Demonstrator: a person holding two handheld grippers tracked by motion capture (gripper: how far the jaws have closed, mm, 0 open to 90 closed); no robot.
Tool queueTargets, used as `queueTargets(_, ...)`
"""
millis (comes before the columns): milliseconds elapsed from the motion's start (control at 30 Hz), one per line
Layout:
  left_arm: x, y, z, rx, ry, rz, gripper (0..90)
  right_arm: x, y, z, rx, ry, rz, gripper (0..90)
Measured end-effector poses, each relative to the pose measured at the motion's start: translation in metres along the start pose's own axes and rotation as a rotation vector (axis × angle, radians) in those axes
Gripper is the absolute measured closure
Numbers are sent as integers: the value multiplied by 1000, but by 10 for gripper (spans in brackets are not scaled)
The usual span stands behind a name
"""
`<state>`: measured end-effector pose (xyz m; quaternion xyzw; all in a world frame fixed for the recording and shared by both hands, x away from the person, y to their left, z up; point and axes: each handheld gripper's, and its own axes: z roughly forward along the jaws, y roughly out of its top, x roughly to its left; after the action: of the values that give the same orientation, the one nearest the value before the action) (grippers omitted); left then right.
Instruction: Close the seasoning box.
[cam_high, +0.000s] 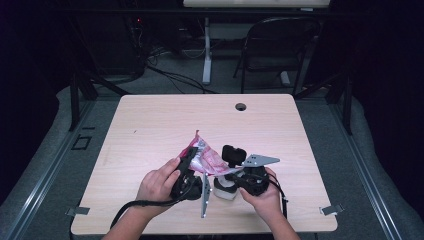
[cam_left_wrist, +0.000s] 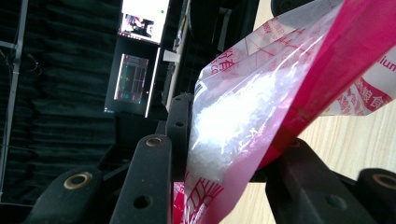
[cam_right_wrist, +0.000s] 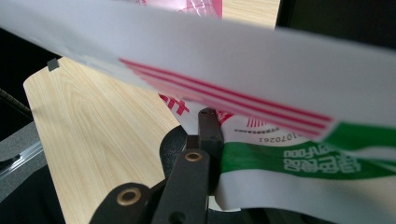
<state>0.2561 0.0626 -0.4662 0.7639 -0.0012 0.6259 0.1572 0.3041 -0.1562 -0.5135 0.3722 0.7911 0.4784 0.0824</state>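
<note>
A pink and white plastic bag (cam_high: 206, 158) of white grains is held up between both grippers, just above the near middle of the wooden table (cam_high: 150, 125). My left gripper (cam_high: 192, 159) is shut on its pink side; in the left gripper view the bag (cam_left_wrist: 243, 116) bulges between the two black jaws (cam_left_wrist: 229, 149). My right gripper (cam_high: 231, 174) is shut on the bag's other end. In the right gripper view one black finger (cam_right_wrist: 208, 130) presses on a white fold with a green band (cam_right_wrist: 289, 161), and the other finger is hidden behind the bag.
A cable hole (cam_high: 241, 106) sits near the table's far edge. Beyond the table stand a black chair (cam_high: 280, 45) and a white desk leg (cam_high: 206, 50). Lit screens (cam_left_wrist: 140, 23) show against dark curtains.
</note>
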Motion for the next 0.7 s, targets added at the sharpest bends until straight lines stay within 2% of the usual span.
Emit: queueTargets(700,2,2,-1,-3,3,6,700,0,0,0,-2,11,1,900)
